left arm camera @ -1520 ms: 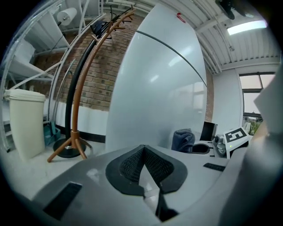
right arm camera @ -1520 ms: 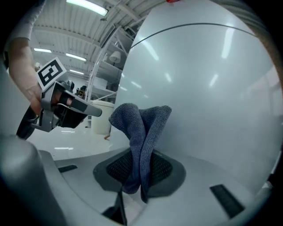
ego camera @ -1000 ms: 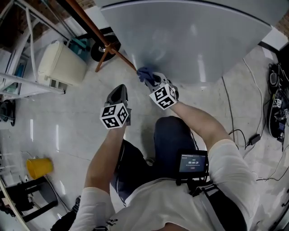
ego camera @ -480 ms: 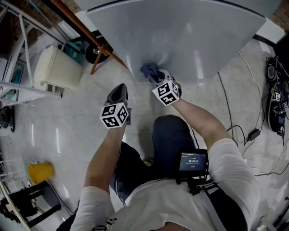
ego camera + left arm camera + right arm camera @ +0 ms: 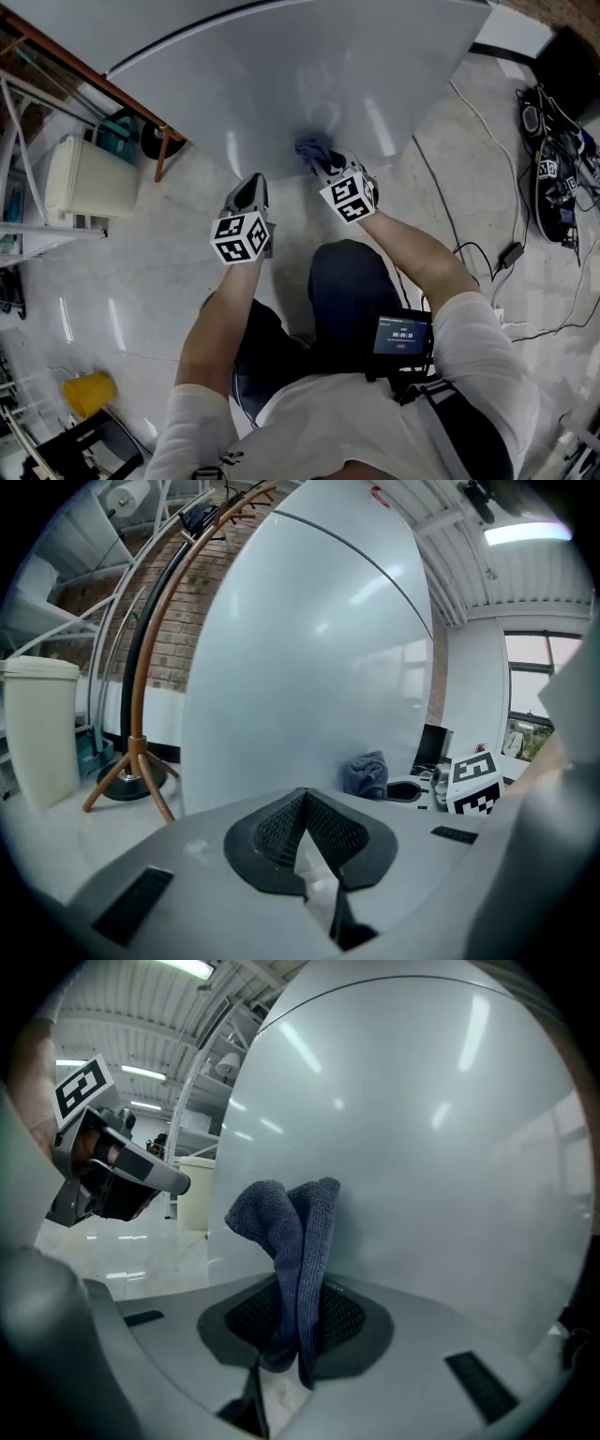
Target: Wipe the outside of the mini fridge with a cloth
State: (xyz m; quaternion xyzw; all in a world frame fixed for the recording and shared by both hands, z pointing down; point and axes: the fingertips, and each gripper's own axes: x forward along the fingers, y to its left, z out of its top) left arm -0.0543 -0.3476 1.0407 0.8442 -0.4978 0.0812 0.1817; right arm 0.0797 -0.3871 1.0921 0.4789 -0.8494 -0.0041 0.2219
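Wiping in progress: right gripper (image 5: 325, 165), jaws clamped on the cloth (image 5: 292, 1241), at the mini fridge (image 5: 281, 75); left gripper (image 5: 302, 799) closed, empty. Next, probably: sweep across the panel.

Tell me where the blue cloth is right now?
The blue cloth is pinched in the right gripper, up against the white fridge near the middle of the head view, just right of the left gripper.

Glossy pale floor (image 5: 141, 272); brick wall (image 5: 173, 649); cream bin (image 5: 82, 178); yellow bucket (image 5: 89, 394); bright window (image 5: 525, 663).
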